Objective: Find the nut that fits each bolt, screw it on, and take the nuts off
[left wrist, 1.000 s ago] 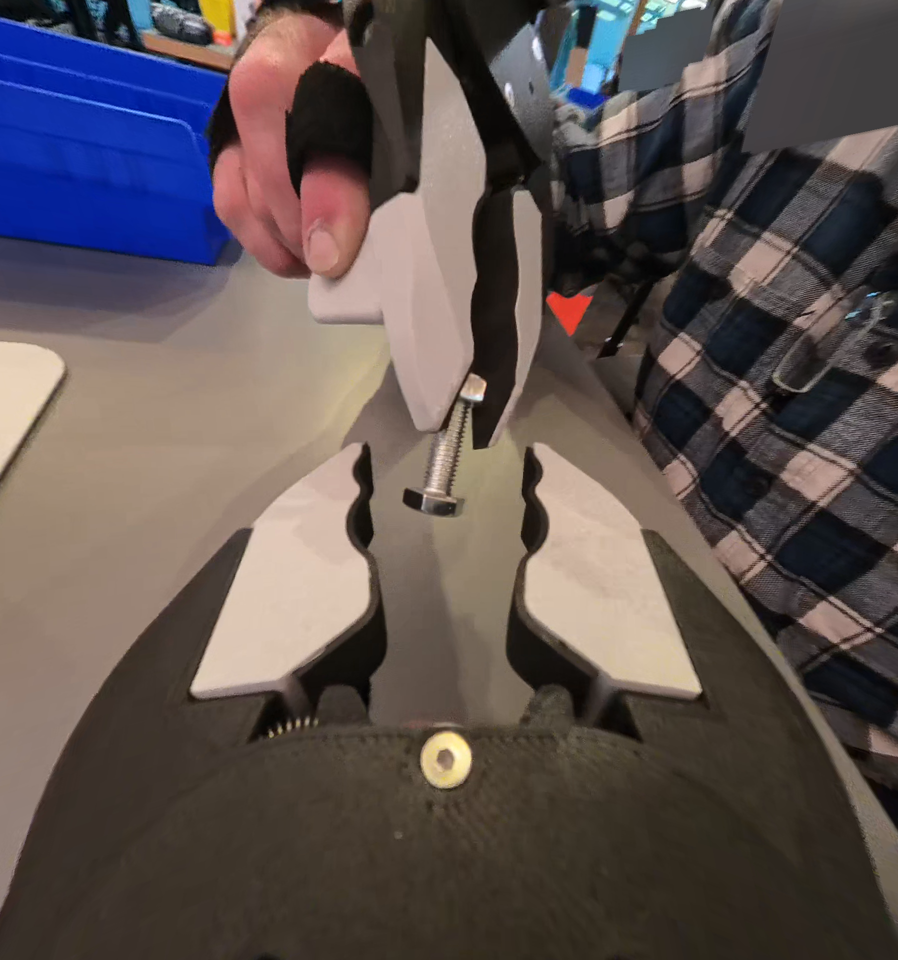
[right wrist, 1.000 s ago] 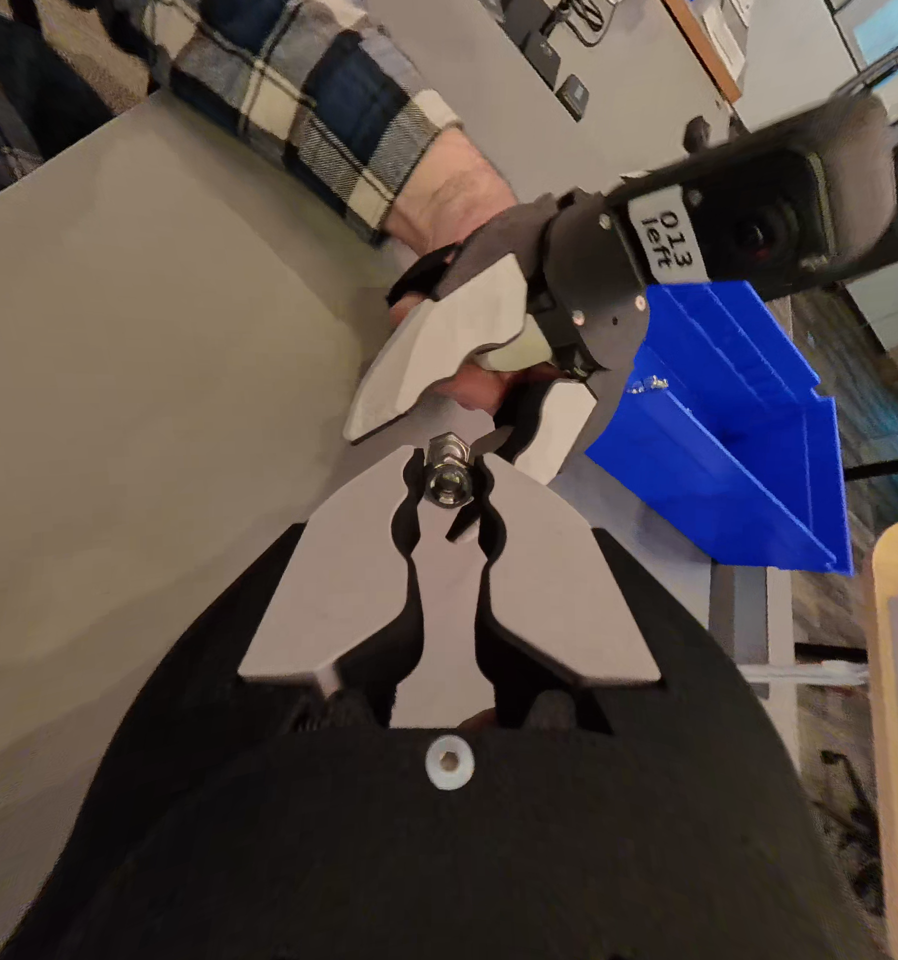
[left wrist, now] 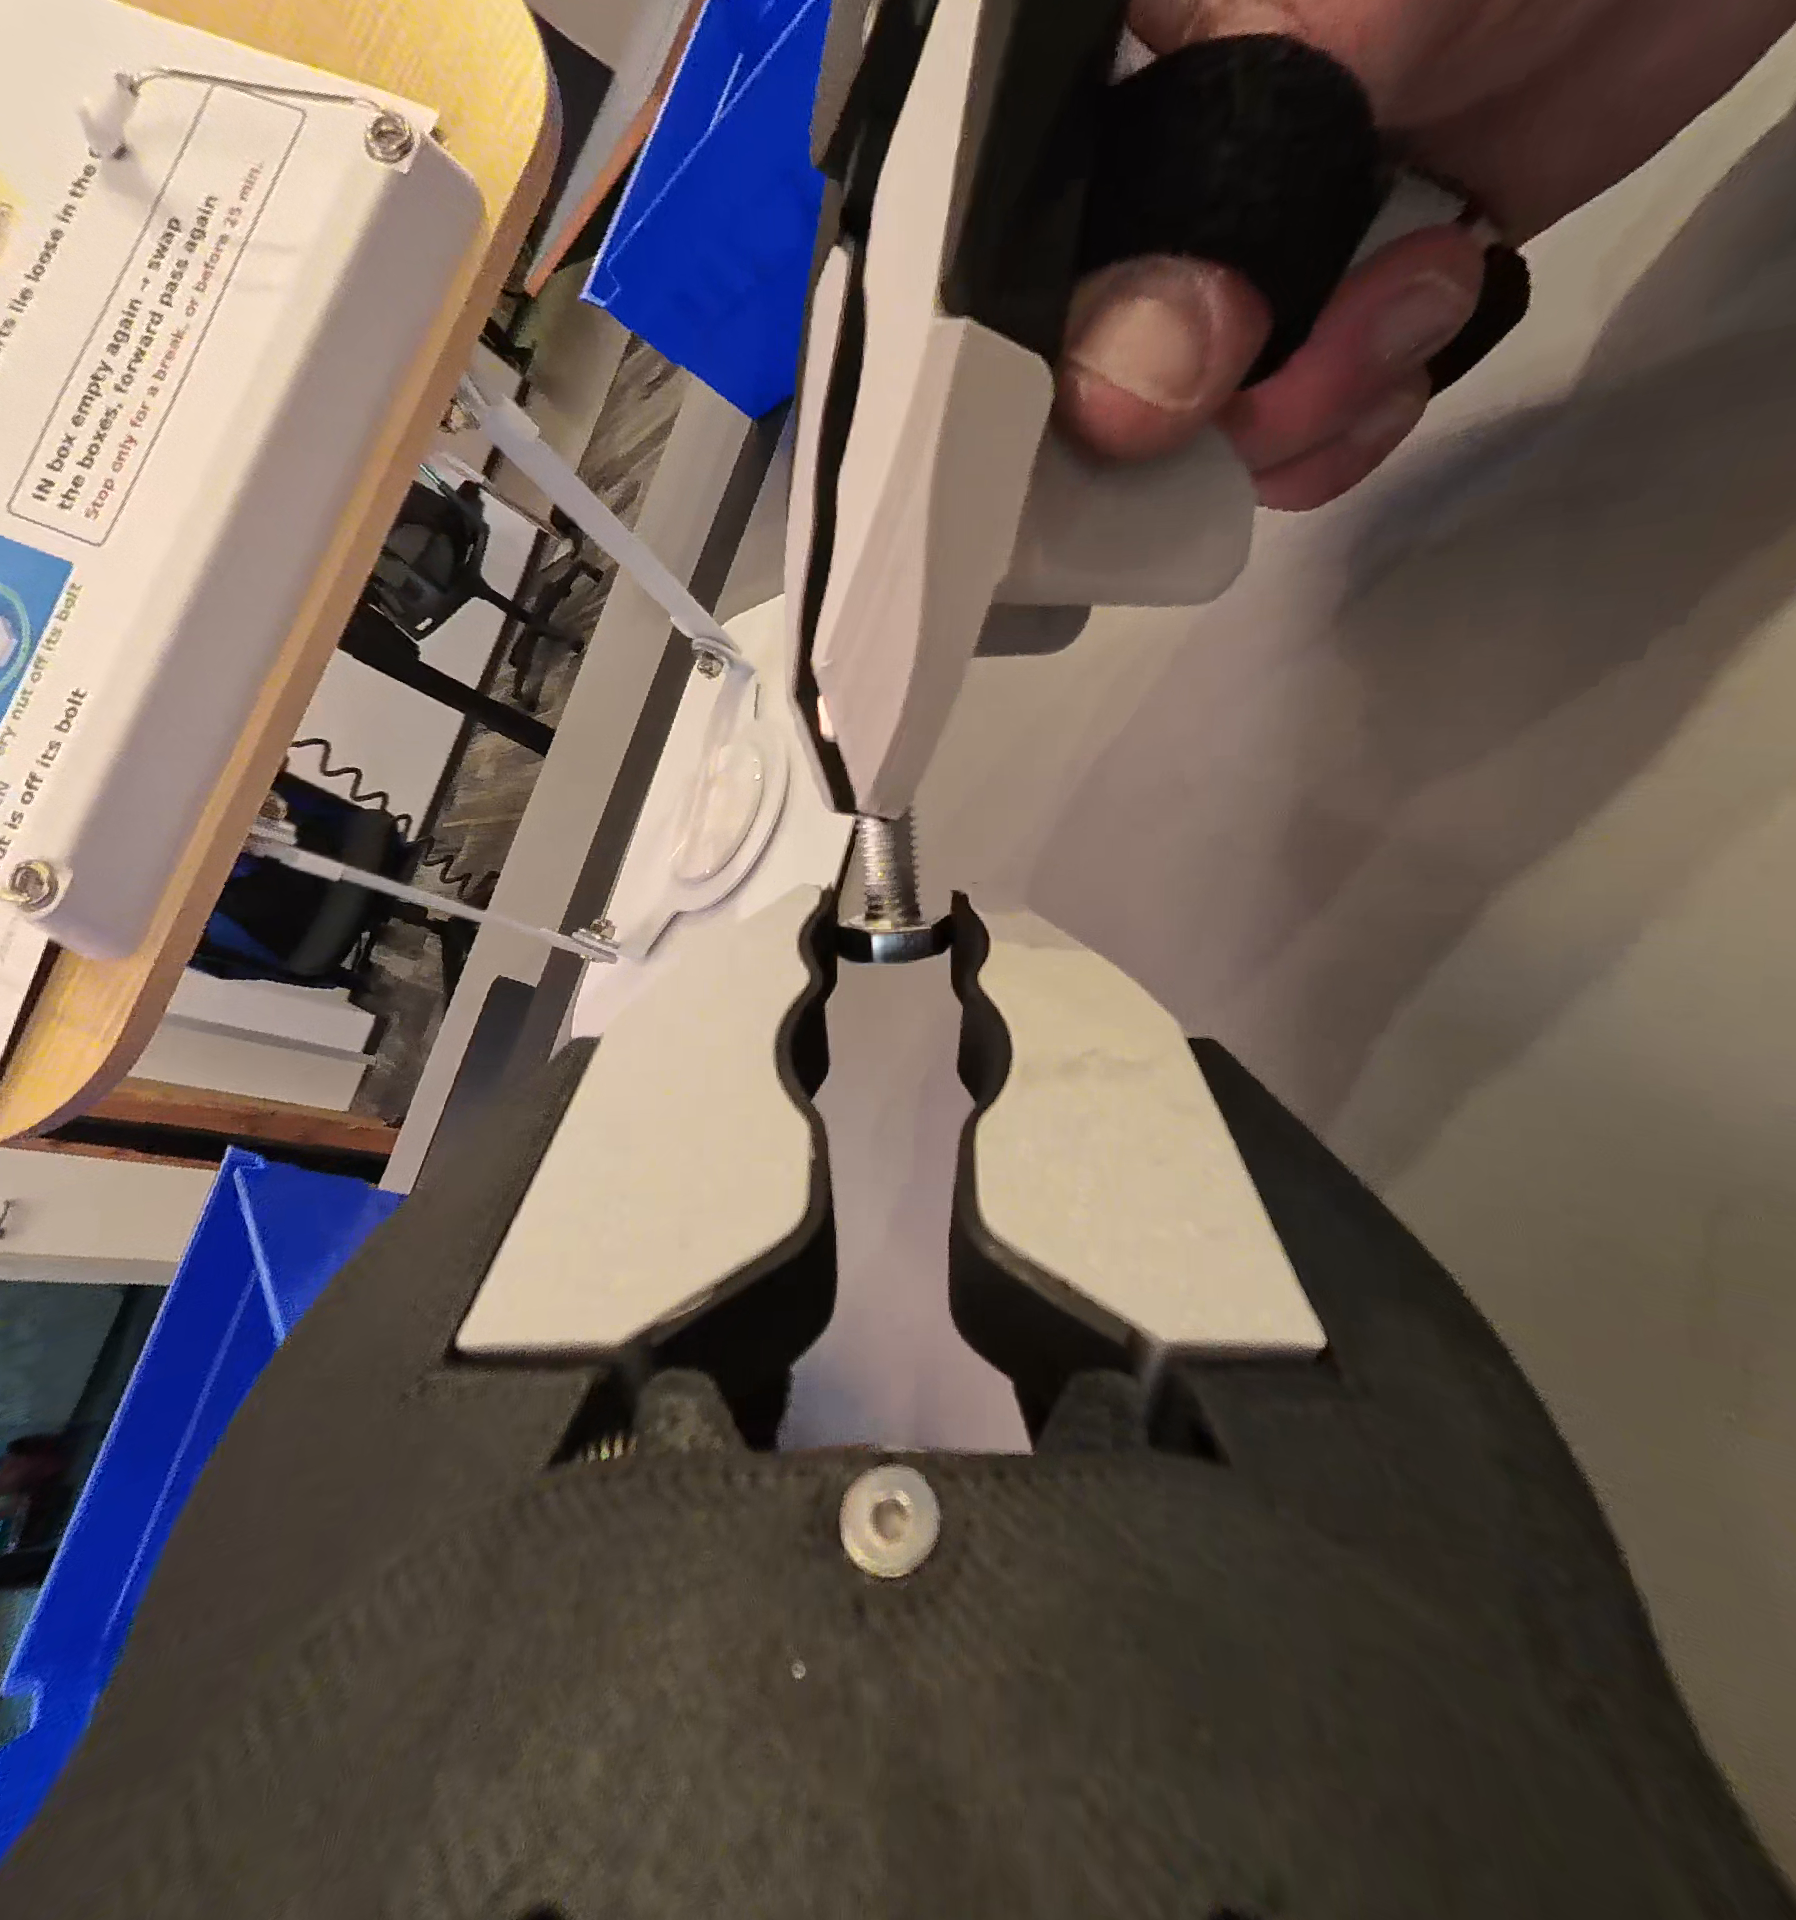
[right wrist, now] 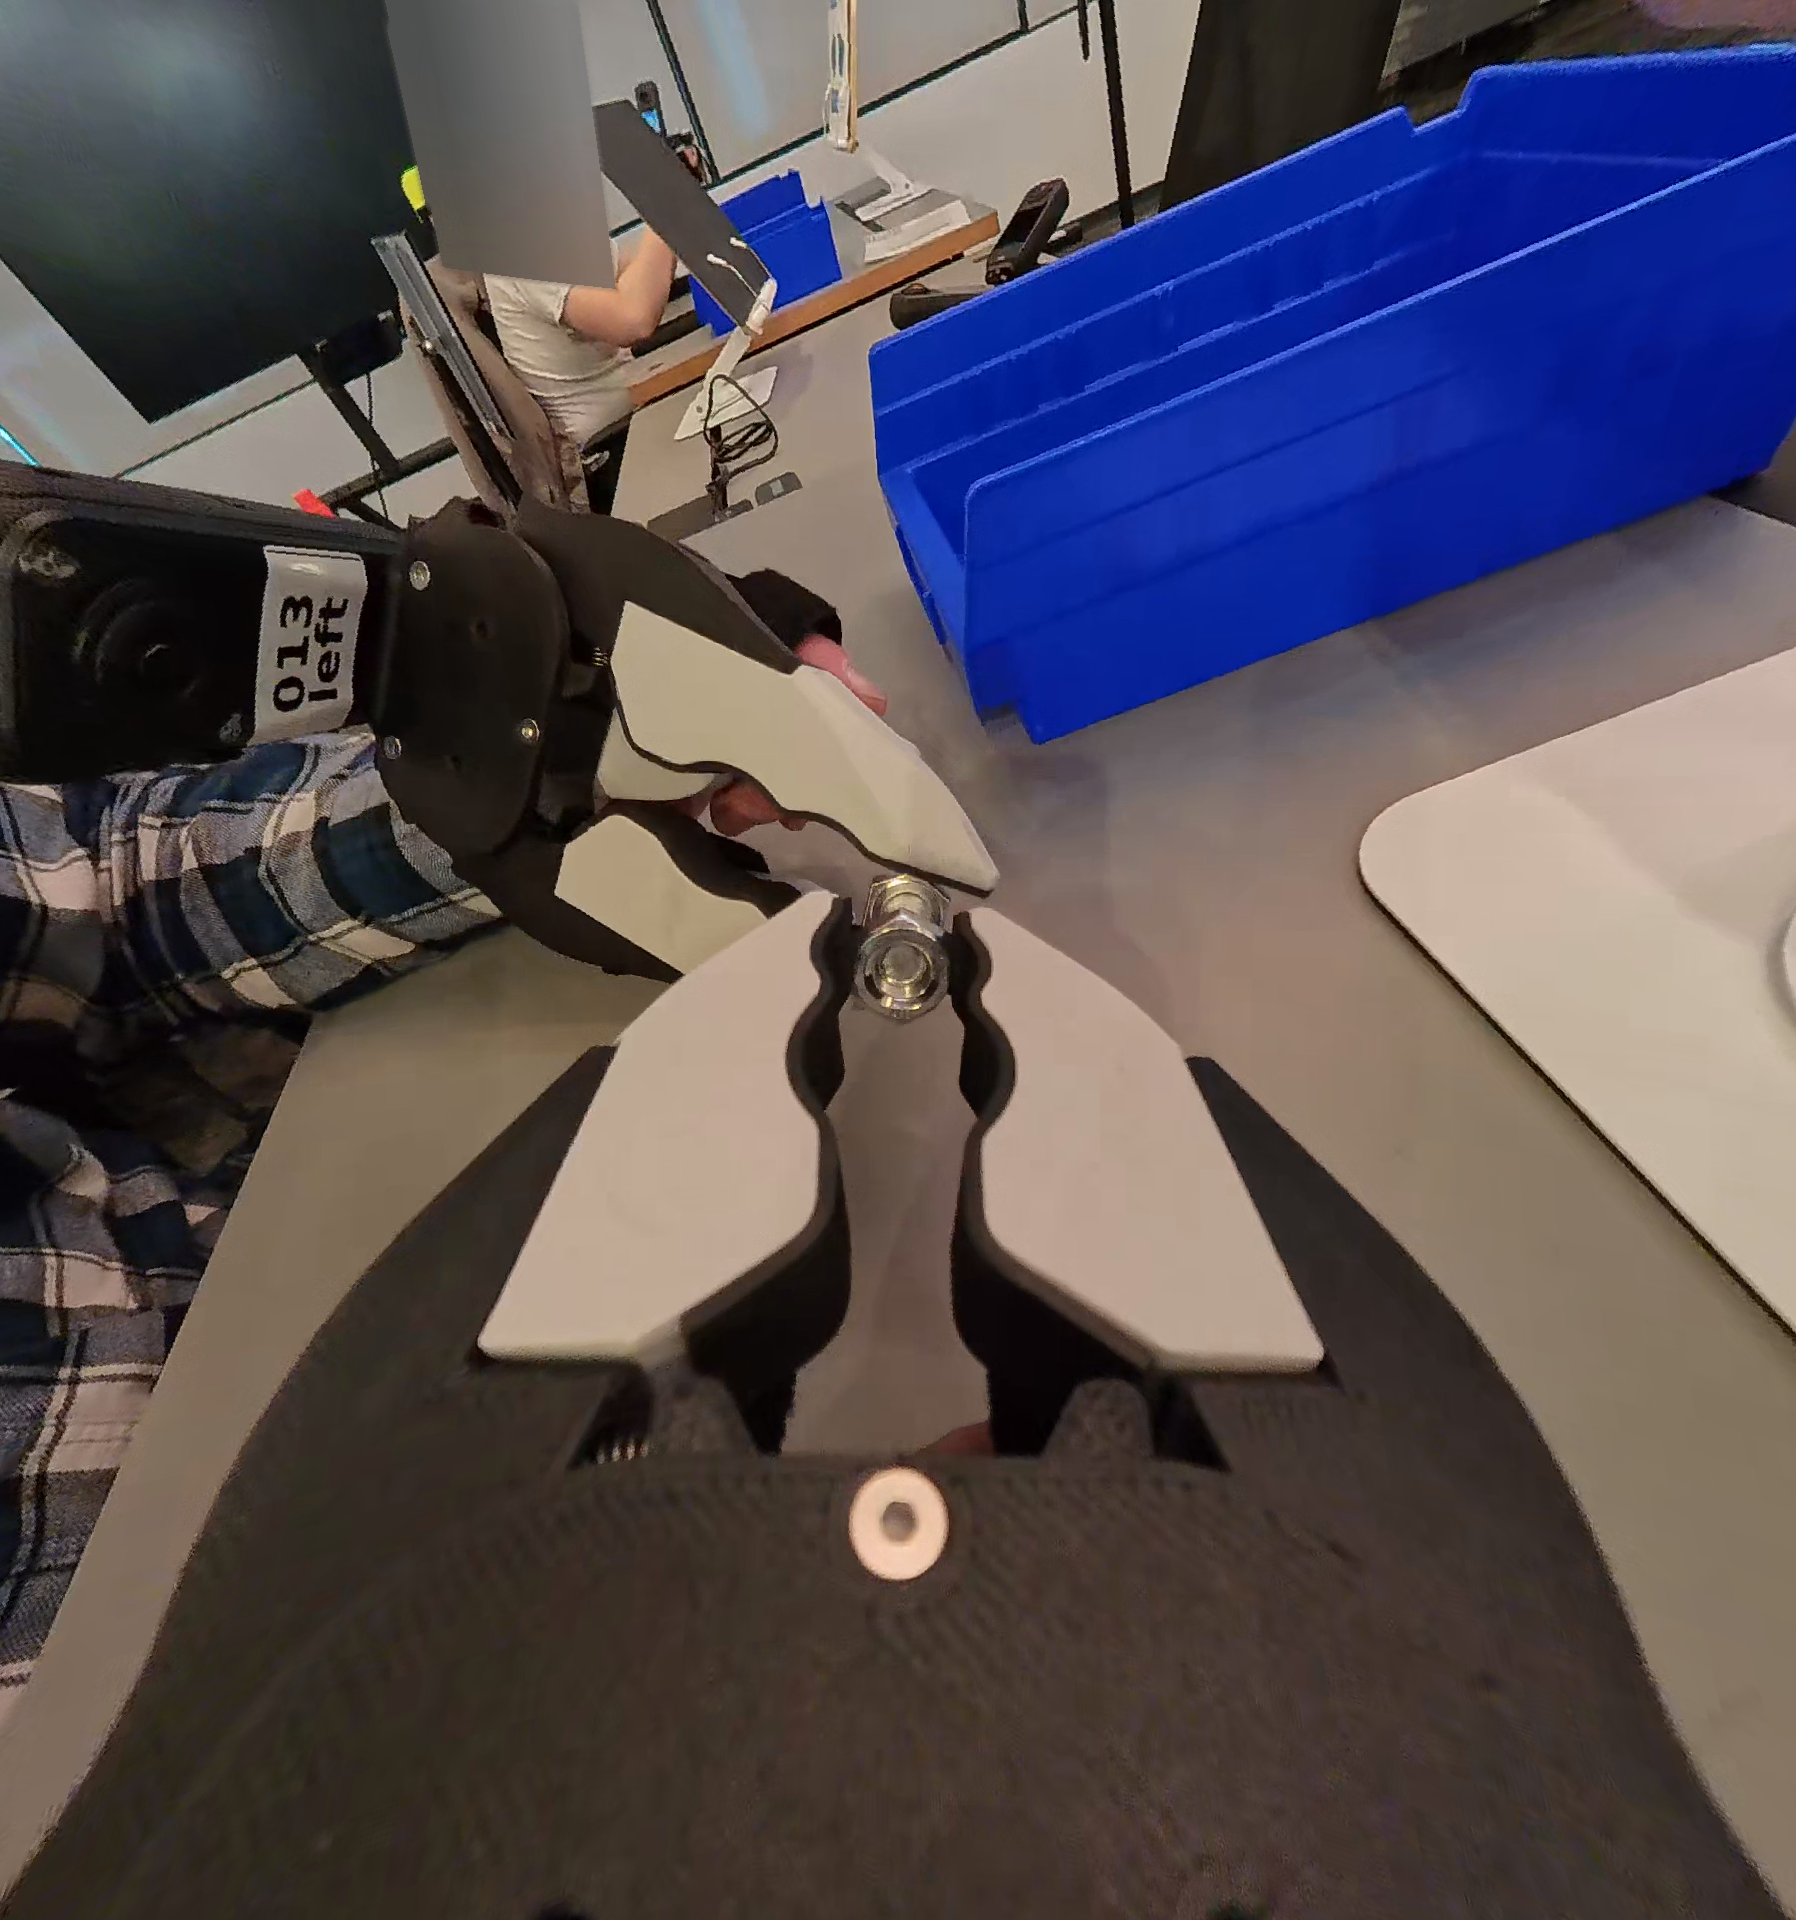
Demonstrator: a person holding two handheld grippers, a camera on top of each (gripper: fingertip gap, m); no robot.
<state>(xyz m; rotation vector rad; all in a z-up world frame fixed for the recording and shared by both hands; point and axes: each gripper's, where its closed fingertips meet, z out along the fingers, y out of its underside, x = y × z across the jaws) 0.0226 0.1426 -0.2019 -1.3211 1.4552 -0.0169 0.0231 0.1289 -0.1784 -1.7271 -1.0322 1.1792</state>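
- The bolt (left wrist: 878,883) is held in the air above the table (right wrist: 1185,935), spanning the two claws; its thread shows bare between them.
- The nut (right wrist: 899,971) sits on the far end of the thread, seen end-on from the right wrist.
- The left gripper (left wrist: 891,930) is clamped on the bolt's hex head, a tip pressing each side.
- The right gripper (right wrist: 899,951) is clamped on the nut in the same way.
- To my eye this is the turning step; whether on or off I cannot tell.
- To do it well, I'd hold one claw steady and roll the other about the bolt's own line, so the thread does not bind.
- Grip on the hex flats, not the corners, or it may slip.
- Work over the table, short of the bin (right wrist: 1289,468) and mat (right wrist: 1600,883), so a dropped part stays close.
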